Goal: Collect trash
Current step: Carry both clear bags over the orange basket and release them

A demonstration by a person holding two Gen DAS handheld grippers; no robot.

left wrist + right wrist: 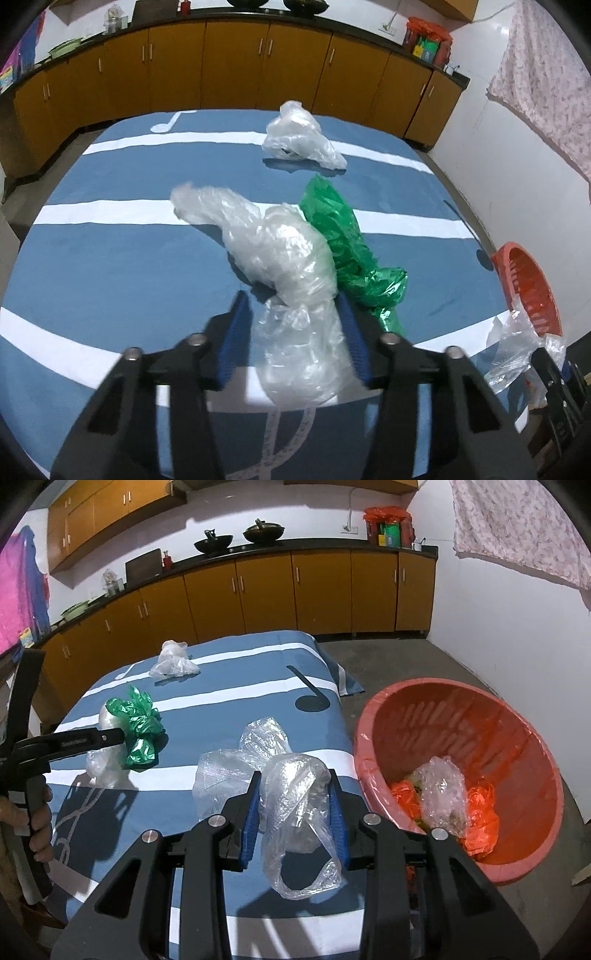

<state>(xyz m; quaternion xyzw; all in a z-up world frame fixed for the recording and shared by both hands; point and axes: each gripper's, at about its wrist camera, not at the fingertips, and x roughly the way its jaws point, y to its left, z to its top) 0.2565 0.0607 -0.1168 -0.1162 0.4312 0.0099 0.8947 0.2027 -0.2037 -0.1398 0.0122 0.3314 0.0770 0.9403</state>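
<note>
While I hold both tongs over the bed (122,258), I count four loose bags outside the bin: three clear and one green. The left tongs (295,314) stand around a clear bag (280,258) that lies on the blue cover; the right blue pad touches the plastic, the left one stands just off it, so I cannot tell whether they grip yet. No earlier view lets me judge more. The green bag (347,243) lies against that clear one on its right side. A second clear bag (299,136) sits well apart, near the far end of the bed. The right tongs (293,797) are clamped on the third clear bag (295,805), which hangs crumpled between the blue pads above the bed's edge, just beside the bin (461,701). One red bin stands on the floor to the right of the bed, tilted toward me, with orange plastic and one clear wad inside. On the left tongs' arm, seen from the right camera, there is small lettering too blurred to read. A hand (37,823) grips that handle. Two woks sit on the far bench (295,550).
</note>
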